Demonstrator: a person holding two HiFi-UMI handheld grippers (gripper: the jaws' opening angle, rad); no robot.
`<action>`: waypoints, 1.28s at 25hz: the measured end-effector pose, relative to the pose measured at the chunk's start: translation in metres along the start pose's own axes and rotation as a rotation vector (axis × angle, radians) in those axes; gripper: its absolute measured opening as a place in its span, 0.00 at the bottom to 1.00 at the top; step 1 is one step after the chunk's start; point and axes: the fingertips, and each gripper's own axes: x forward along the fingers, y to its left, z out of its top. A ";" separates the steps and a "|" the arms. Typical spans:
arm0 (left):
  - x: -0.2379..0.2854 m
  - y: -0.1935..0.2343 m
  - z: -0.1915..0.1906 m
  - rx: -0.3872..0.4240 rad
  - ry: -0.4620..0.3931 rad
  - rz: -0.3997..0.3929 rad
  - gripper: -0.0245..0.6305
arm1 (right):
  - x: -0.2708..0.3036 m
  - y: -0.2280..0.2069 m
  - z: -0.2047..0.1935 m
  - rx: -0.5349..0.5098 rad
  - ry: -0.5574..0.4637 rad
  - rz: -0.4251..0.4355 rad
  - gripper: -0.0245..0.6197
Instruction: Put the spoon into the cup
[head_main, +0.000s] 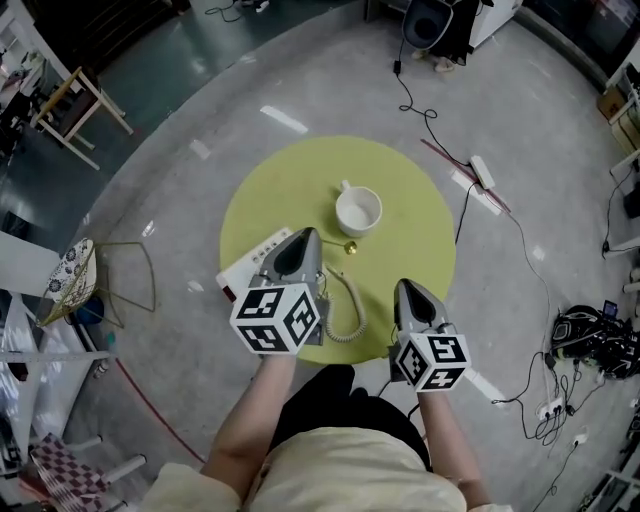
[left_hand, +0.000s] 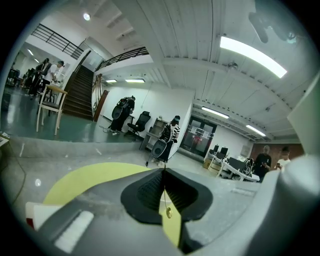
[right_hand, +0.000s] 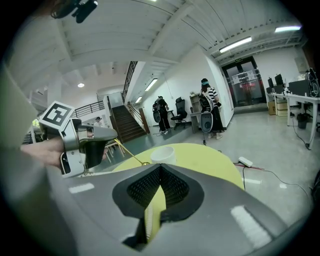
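Forearms (head_main: 250, 420) of the person are filling the bottom of the head view, each reaching toward the round yellow-green counter (head_main: 280, 180) with 1 claw in hand.

The spoon (right_hand: 130, 151), thin and gold, is sitting pinched by its handle in the left claw (head_main: 310, 233), whose jaws are pressing fully together on it. Its stem is slanting forward and its small bowl is hanging just short of the cup (head_main: 358, 212), on the near side and outside the rim. Whether the bowl is touching the counter cannot be told. The white cup is standing upright near the counter's middle, its mouth open and nothing showing inside.

The right claw (head_main: 405, 286) is hovering over the counter's near right part, well apart from the cup, its jaws closed on each other with nothing between them.

A white box (head_main: 250, 265) is lying under the left claw at the counter's left edge, and a coiled cord (head_main: 350, 312) is curling between the 2 claws. A power strip (head_main: 482, 172) is lying on the floor beyond the counter.

By the look of it, the pickup is done. What is left is bringing the bowl over the cup's mouth, lowering it in and letting go.
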 end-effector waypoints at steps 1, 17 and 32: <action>0.005 0.001 0.002 -0.004 -0.001 -0.003 0.04 | 0.003 -0.001 0.003 -0.001 -0.002 -0.004 0.04; 0.047 0.004 0.025 -0.013 -0.005 -0.068 0.04 | 0.031 -0.015 0.013 0.003 0.004 -0.039 0.04; 0.089 0.007 0.015 -0.001 0.031 -0.031 0.04 | 0.049 -0.035 0.021 0.014 0.023 -0.036 0.04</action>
